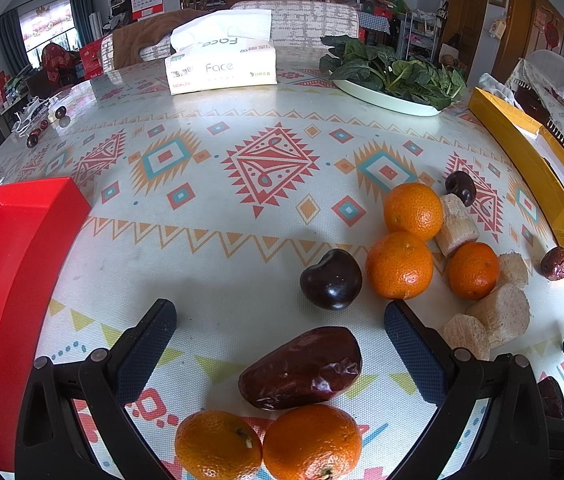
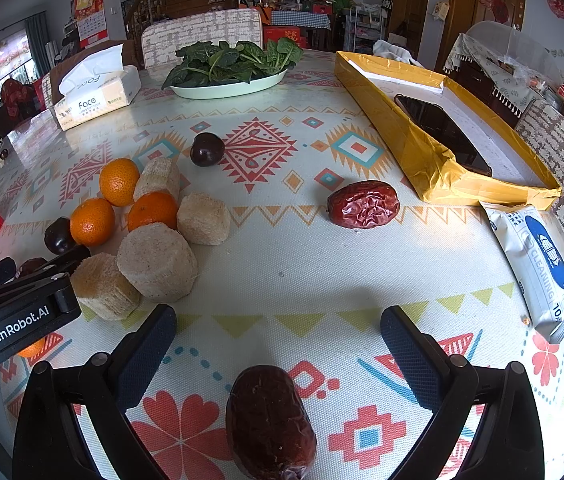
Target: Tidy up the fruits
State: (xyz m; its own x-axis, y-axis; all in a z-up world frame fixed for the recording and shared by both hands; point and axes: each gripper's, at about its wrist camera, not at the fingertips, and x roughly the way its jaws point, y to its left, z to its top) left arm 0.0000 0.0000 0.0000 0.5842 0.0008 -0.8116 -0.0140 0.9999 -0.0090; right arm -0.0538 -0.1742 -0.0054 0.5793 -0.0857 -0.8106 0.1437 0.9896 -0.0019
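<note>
Your patterned table (image 1: 241, 240) carries the red tray (image 1: 13, 264) at 9 o'clock in the left view and the yellow box (image 2: 422, 152) at 2 o'clock in the right view. The oranges (image 1: 400, 266) and pale cut chunks (image 2: 157, 262) lie together in a group. Your left gripper (image 1: 279, 320) is released, fingers wide, a red date (image 1: 302, 368) lying free between them. Your right gripper (image 2: 277, 326) is also released, above another dark date (image 2: 269, 420) at 6 o'clock.
</note>
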